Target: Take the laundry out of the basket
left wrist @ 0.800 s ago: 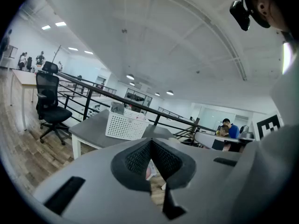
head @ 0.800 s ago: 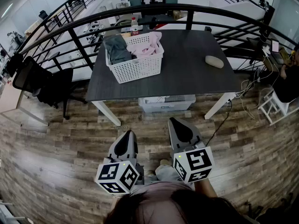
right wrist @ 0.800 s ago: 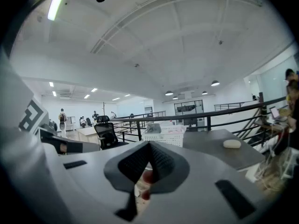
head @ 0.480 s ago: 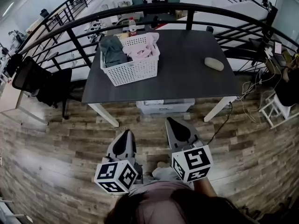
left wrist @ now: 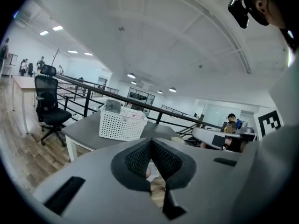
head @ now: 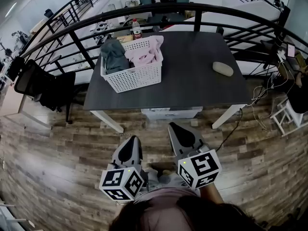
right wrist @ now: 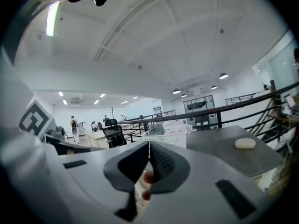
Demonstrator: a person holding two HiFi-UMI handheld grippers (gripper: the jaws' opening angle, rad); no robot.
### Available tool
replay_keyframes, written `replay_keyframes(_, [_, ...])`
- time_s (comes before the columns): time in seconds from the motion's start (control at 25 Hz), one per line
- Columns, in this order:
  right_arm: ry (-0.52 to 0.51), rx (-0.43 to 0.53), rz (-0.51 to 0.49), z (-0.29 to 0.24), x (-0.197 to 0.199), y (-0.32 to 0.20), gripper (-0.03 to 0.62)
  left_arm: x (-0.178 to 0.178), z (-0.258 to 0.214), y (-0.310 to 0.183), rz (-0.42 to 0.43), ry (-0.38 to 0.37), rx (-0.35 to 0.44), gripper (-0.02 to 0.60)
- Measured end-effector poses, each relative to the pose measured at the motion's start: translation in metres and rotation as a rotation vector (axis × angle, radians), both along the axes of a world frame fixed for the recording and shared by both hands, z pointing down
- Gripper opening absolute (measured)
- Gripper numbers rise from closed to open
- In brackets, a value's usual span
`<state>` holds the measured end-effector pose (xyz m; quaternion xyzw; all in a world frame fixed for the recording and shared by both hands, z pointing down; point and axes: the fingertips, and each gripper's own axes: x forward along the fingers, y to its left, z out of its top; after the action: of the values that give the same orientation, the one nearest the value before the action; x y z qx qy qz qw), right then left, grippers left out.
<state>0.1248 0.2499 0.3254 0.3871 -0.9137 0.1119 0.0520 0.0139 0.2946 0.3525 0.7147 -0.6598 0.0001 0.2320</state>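
- The laundry sits heaped in the basket [head: 132, 76]: a grey garment [head: 113, 56] on the left side and a pink garment [head: 144, 56] on the right, both spilling a little over the rim.
- The basket is white plastic with perforated walls, rectangular, standing near the far left corner of the table [head: 192, 76].
- Nothing has been lifted out, so I'd judge this to be the approach, with the first pick not yet begun.
- The left gripper [head: 131, 140] and right gripper [head: 177, 129] hang side by side over the floor [head: 62, 143], well apart from the table's near edge. Both are closed, pads meeting at the tips, with nothing between them.
- The next move, as I see it, calls for stepping up to the table, opening one gripper and coming down onto a raised fold. The cloth looks soft and limp, so it should bunch and trail when pulled.
- The table top is dark and matte, on white legs. A pale oval thing [head: 223, 69] lies towards its right side, clear of the basket.
- A bottle [head: 137, 29] stands just behind the basket, and a plastic box [head: 171, 112] sits under the table.
- Beyond are a curved black railing [head: 159, 6], an office chair [head: 41, 83] to the left, and wood-plank flooring.
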Motion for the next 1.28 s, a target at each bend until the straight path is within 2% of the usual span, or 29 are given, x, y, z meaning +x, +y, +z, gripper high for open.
replay_keyframes(0.28, [-0.031, -0.008, -0.003, 0.001, -0.004, -0.023, 0.017, -0.004, 0.003, -0.021, 0.004, 0.002, -0.004, -0.002])
replay_keyframes(0.6, [-0.014, -0.012, 0.012, 0.005, -0.018, -0.066, 0.017, -0.02, 0.008, -0.069, 0.019, 0.015, -0.005, -0.002])
replay_keyframes(1.28, [0.019, -0.007, -0.006, 0.0, -0.1, -0.181, 0.018, -0.102, 0.006, -0.196, 0.052, 0.039, 0.001, -0.002])
